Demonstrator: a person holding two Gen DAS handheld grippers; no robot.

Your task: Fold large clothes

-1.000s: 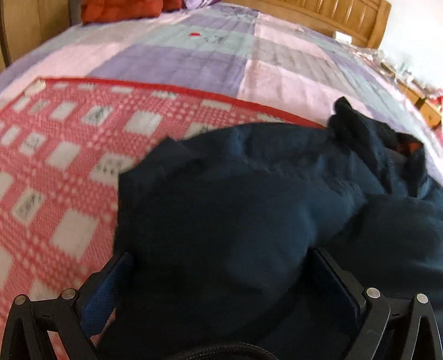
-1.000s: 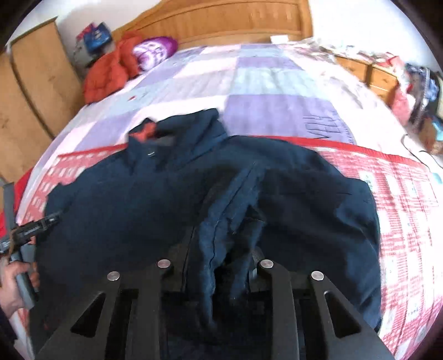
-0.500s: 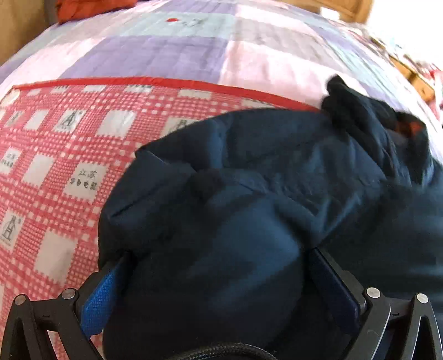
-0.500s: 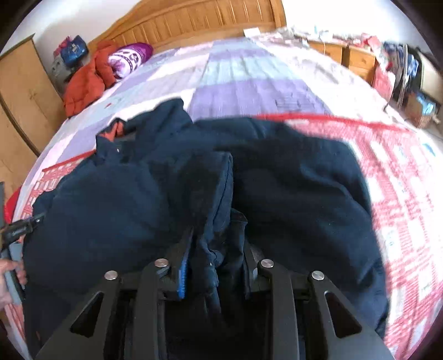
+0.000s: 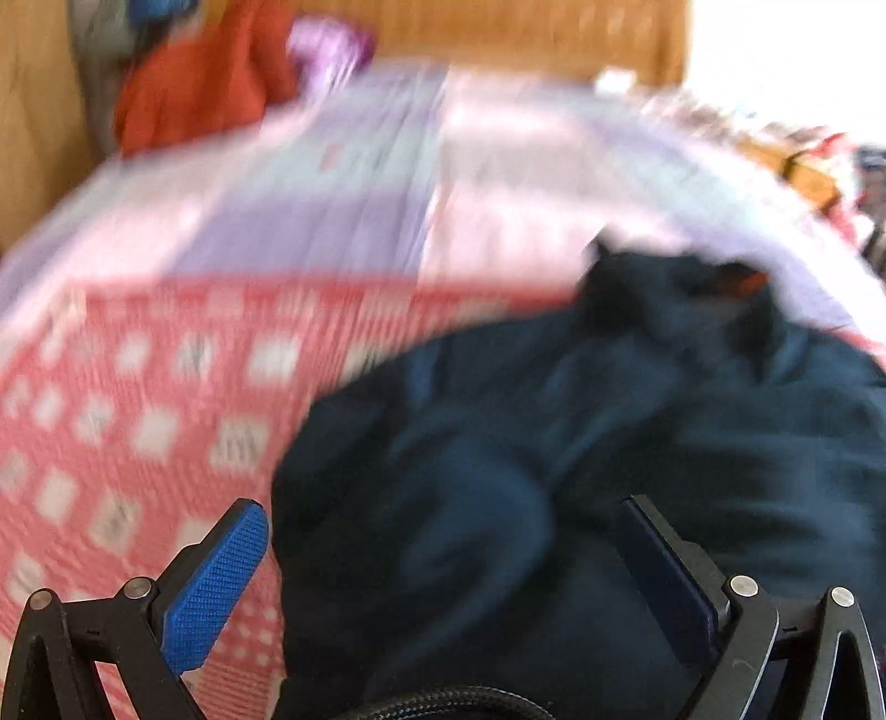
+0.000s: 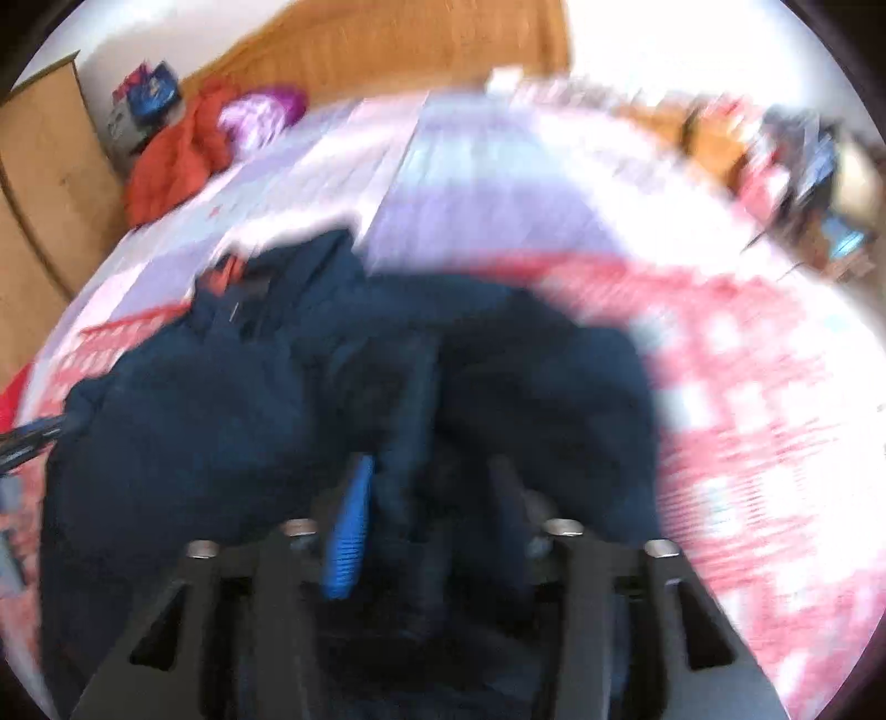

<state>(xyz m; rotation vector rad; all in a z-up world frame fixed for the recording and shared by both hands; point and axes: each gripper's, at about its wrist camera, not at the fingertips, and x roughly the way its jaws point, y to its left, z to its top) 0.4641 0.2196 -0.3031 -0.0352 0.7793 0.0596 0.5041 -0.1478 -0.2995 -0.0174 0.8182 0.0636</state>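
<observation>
A large dark navy jacket (image 5: 637, 443) lies on the red checked blanket (image 5: 138, 387), its collar with orange lining (image 5: 742, 282) at the far end. It also shows in the right wrist view (image 6: 232, 432). My left gripper (image 5: 443, 531) is open, its blue pads wide apart, with a bunched edge of the jacket lying between them. My right gripper (image 6: 426, 476) has its jaws close together around a raised fold of the jacket (image 6: 415, 410). Both views are blurred by motion.
The bed has a purple and pink patchwork cover (image 6: 487, 183) and a wooden headboard (image 6: 387, 50). An orange garment (image 6: 171, 155) and a purple pillow (image 6: 260, 111) lie at the head. Cluttered bedside furniture (image 6: 786, 149) stands at the right. A wooden cabinet (image 6: 44, 183) stands left.
Both views have tilted up and blurred, showing more of the headboard. The left gripper has drawn back so its left pad is clear of the jacket. The right jaws look slightly wider.
</observation>
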